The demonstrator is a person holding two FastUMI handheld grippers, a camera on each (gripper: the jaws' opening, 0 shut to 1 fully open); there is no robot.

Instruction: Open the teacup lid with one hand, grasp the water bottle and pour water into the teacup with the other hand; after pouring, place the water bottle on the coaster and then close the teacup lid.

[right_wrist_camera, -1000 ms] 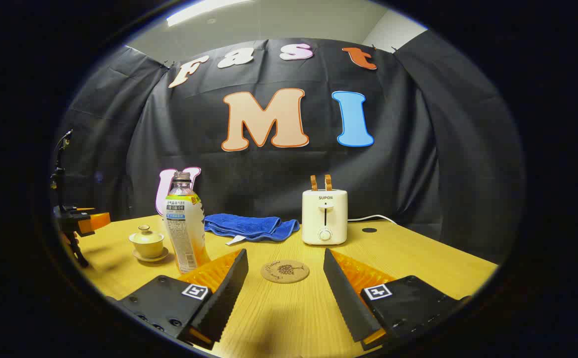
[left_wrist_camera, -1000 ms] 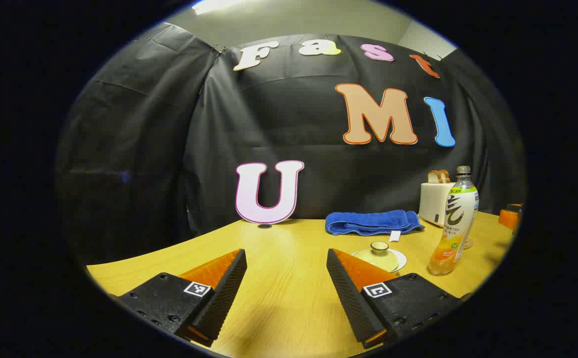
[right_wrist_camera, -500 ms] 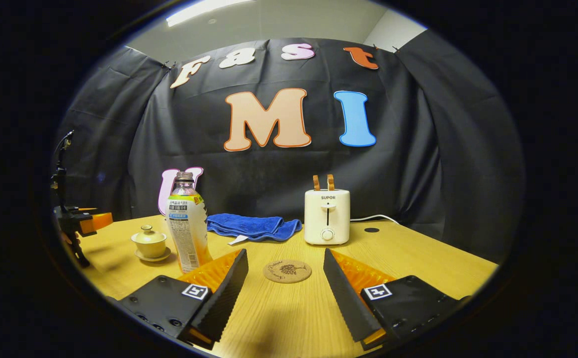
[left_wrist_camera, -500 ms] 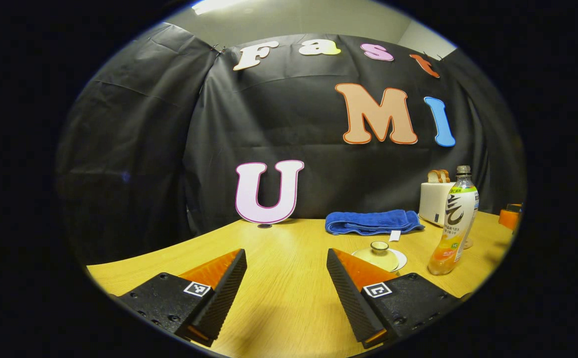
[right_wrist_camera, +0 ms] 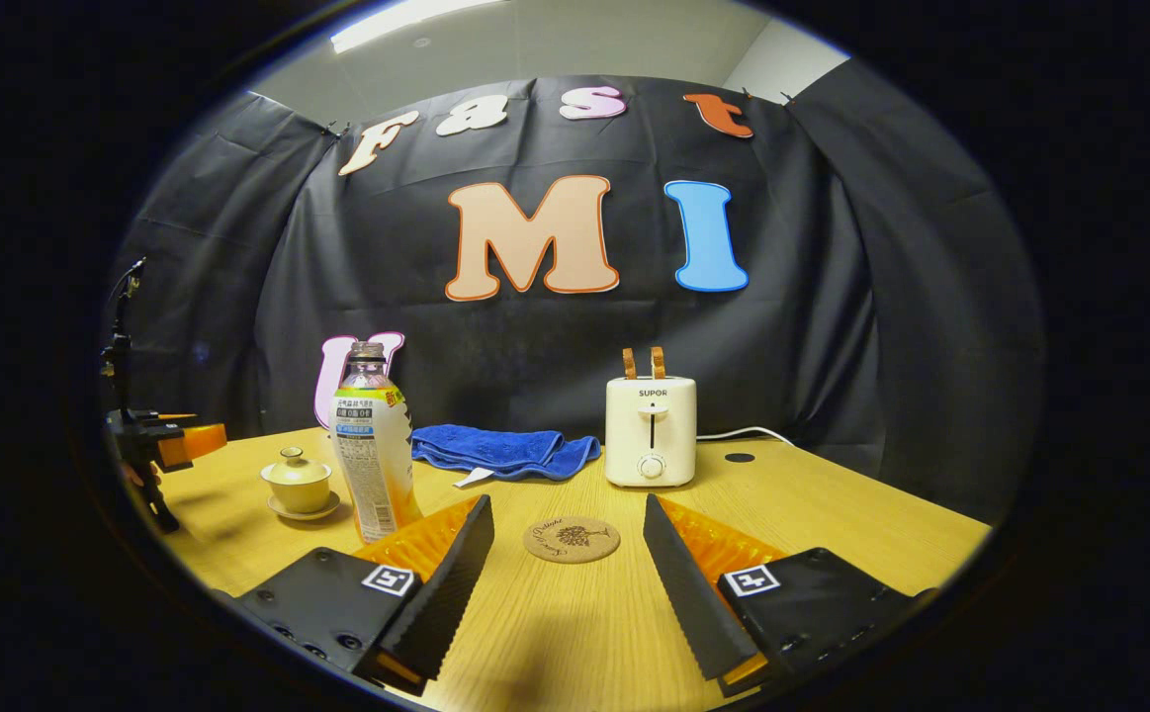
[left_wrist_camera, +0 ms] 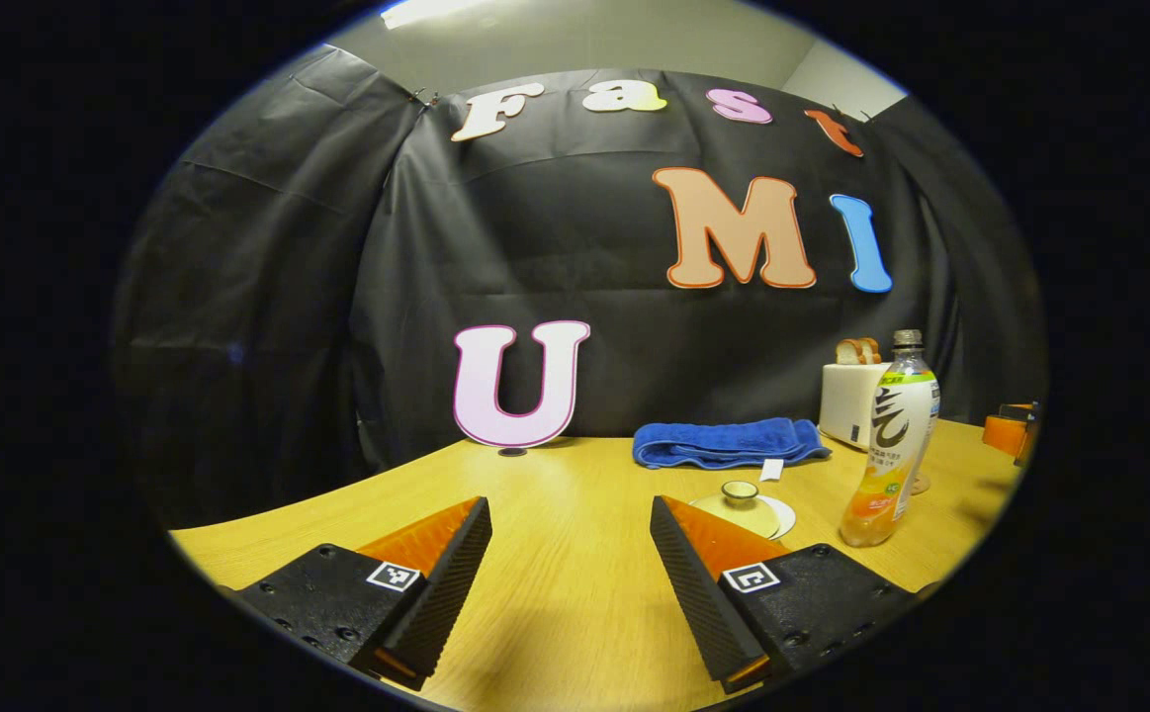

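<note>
Both grippers held wide, gripping nothing.
The left gripper (left_wrist_camera: 570,554) and right gripper (right_wrist_camera: 565,554) hovered level, jaws spread toward twelve o'clock.

Both views are lit from above by a ceiling lamp (right_wrist_camera: 406,22) seen at 11 o'clock. The table (right_wrist_camera: 832,534) is bright and evenly lit, with soft glare at its middle. Short, soft shadows are cast under the fingers. Strong fisheye bending is seen toward the edges. Sharp focus is kept throughout.
</note>
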